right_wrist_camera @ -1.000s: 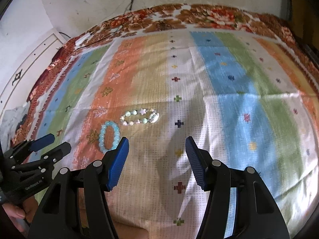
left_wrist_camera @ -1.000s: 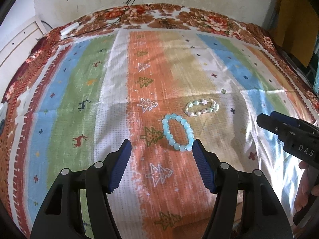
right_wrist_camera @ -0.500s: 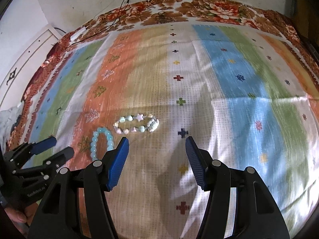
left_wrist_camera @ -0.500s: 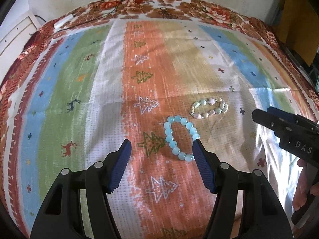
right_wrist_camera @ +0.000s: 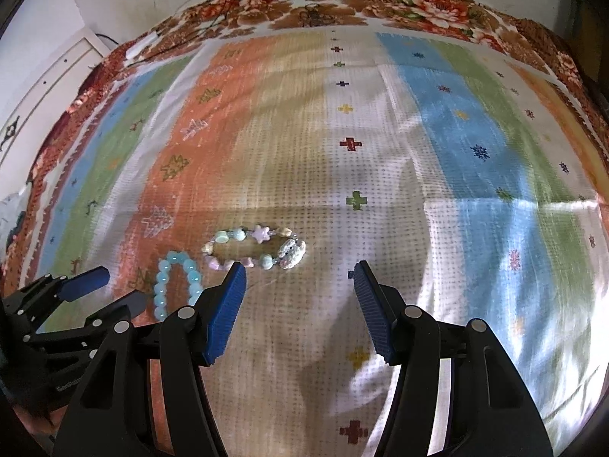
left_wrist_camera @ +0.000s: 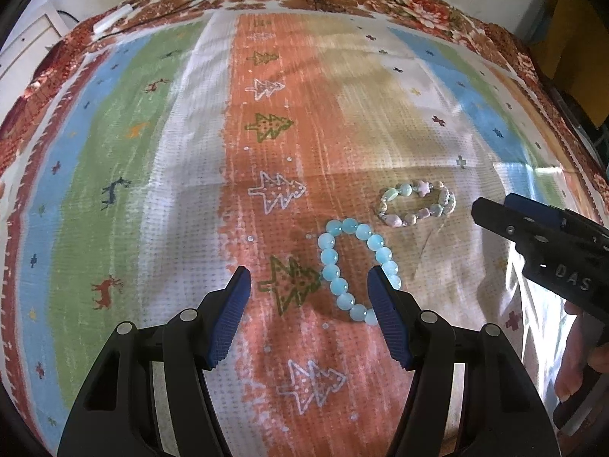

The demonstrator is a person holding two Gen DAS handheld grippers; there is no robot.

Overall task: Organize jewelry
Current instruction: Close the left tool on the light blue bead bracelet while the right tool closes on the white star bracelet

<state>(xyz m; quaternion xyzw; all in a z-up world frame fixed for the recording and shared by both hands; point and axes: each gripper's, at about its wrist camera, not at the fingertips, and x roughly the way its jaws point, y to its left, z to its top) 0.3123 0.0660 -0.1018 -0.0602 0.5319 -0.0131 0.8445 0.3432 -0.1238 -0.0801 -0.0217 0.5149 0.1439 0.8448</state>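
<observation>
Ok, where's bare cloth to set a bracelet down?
Free: the white and blue stripes right of the mixed bracelet, and the green stripe left of the trees. Crowded: round the blue bracelet, between both grippers.

Only the blue bead bracelet (left_wrist_camera: 356,270) and the pastel charm bracelet (left_wrist_camera: 416,203), just beside each other, interrupt the striped cloth (left_wrist_camera: 152,175).

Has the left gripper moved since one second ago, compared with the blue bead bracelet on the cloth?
Yes. The left gripper has come closer to the blue bead bracelet, which now lies partly between its open fingers.
</observation>
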